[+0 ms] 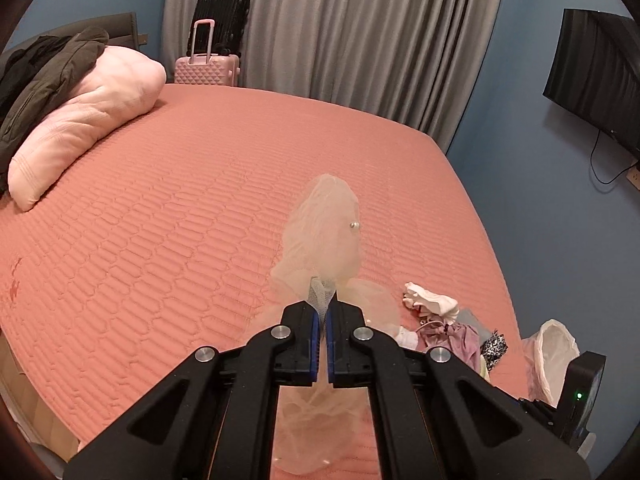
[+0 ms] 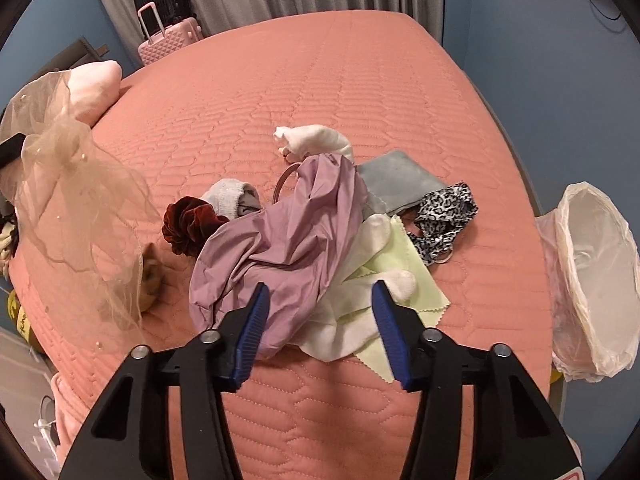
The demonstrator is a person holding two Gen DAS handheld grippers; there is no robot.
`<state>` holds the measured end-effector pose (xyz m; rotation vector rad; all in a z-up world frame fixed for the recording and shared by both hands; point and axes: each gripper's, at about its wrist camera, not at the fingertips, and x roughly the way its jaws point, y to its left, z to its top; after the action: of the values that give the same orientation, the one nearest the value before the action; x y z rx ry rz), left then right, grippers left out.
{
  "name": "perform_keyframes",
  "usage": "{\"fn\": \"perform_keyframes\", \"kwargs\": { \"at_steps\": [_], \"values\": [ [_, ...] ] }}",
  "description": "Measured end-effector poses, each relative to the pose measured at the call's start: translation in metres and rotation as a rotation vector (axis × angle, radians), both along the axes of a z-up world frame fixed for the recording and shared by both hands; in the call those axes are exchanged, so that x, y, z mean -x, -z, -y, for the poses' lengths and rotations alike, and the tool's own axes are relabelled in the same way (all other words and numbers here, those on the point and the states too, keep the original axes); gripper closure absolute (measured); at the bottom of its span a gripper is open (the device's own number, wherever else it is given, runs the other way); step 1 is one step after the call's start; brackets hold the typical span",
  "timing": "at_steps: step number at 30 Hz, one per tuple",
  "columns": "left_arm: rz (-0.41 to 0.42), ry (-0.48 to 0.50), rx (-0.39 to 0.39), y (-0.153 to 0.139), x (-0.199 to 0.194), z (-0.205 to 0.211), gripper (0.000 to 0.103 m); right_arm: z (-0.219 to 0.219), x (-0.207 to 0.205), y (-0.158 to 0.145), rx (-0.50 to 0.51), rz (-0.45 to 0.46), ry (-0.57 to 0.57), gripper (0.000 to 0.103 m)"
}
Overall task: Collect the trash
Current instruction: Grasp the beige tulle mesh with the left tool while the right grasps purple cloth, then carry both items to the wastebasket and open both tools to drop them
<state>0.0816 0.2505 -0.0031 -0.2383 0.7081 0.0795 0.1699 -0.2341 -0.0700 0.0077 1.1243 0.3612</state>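
Sheer beige tulle bow [image 1: 324,232] dotted with pearls, bunched and lifted clear above the pink bed [image 1: 160,208], is pinched in the left tongs [image 1: 322,312] angled downward, while the right tongs [image 2: 320,300] tilt steeply, spread apart over the lilac cloth [image 2: 280,240] in the near pile.

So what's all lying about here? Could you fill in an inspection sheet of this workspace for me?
Surface: pink quilted bed.
Job's things: lined bin beside the bed; sheer tulle piece with pearl beads, lifted.
Clutter: mauve cloth, white sock, leopard-print piece, dark red scrunchie, pale green cloth.
Grippers: left gripper jaws shut on the tulle; right gripper jaws apart above the pile.
Cables: one below the wall TV.
Surroundings: grey curtain, suitcases, pillow.
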Motion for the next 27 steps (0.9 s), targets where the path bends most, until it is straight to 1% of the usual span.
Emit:
{"fn": "perform_keyframes", "kwargs": {
  "at_steps": [1, 2, 3, 5, 7, 11, 16, 20, 23, 27],
  "values": [
    [-0.009, 0.003, 0.01, 0.003, 0.0, -0.002, 0.101, -0.002, -0.004, 0.007, -0.009, -0.027, 0.001, 0.074],
    [-0.018, 0.005, 0.017, 0.007, -0.001, -0.001, 0.101, -0.004, -0.007, 0.013, -0.015, -0.046, 0.003, 0.08],
    [-0.023, 0.01, 0.021, 0.007, -0.001, -0.001, 0.101, -0.005, -0.009, 0.018, -0.021, -0.061, 0.005, 0.083],
    [-0.025, 0.023, 0.019, 0.008, 0.0, 0.0, 0.101, -0.005, -0.011, 0.02, -0.042, -0.072, 0.002, 0.098],
    [-0.02, 0.036, 0.018, 0.004, 0.001, 0.003, 0.101, -0.005, -0.009, 0.012, -0.057, -0.049, -0.006, 0.101],
    [0.008, 0.07, 0.015, -0.01, -0.001, 0.015, 0.101, 0.002, -0.006, -0.028, -0.076, 0.048, -0.01, 0.102],
    [0.06, 0.133, 0.007, -0.035, -0.003, 0.042, 0.101, 0.023, -0.006, -0.088, -0.112, 0.168, -0.003, 0.102],
    [0.107, 0.198, 0.001, -0.058, -0.002, 0.073, 0.101, 0.051, -0.005, -0.131, -0.127, 0.248, 0.019, 0.102],
    [0.142, 0.253, 0.005, -0.074, -0.001, 0.1, 0.101, 0.078, -0.002, -0.162, -0.137, 0.294, 0.059, 0.102],
    [0.181, 0.325, -0.017, -0.093, 0.0, 0.14, 0.101, 0.121, -0.001, -0.195, -0.147, 0.345, 0.126, 0.102]
  ]
}}
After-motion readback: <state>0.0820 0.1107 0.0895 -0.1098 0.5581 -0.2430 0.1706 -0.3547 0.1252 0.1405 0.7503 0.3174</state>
